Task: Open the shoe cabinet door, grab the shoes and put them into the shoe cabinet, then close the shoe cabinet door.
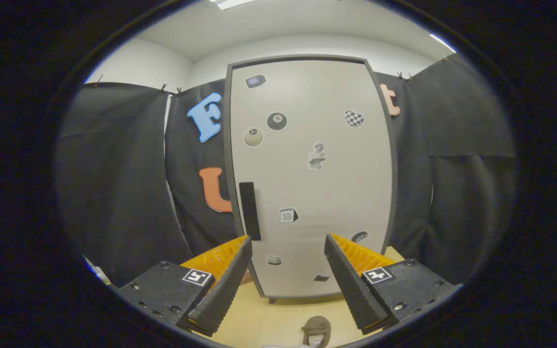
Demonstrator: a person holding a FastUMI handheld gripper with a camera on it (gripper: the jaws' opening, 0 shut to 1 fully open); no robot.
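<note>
Black cloth walls ring the pale tabletop (259, 314); my claw (288, 253) hangs spread and empty, the shoe cabinet (312, 193) just ahead, door shut, its dark handle (249, 210) beyond the left finger. Small brown thing (316, 329) below, maybe a shoe. Nothing's done yet, I reckon.

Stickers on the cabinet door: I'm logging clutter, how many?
9 stickers on the shoe cabinet door; more may hide behind the open gripper: five across the upper half, one beside the handle, three near the fingers.

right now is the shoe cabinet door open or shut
Shut: the door sits flush in its dark frame, handle untouched. The gripper is open, short of it, with nothing between its fingers.
</note>
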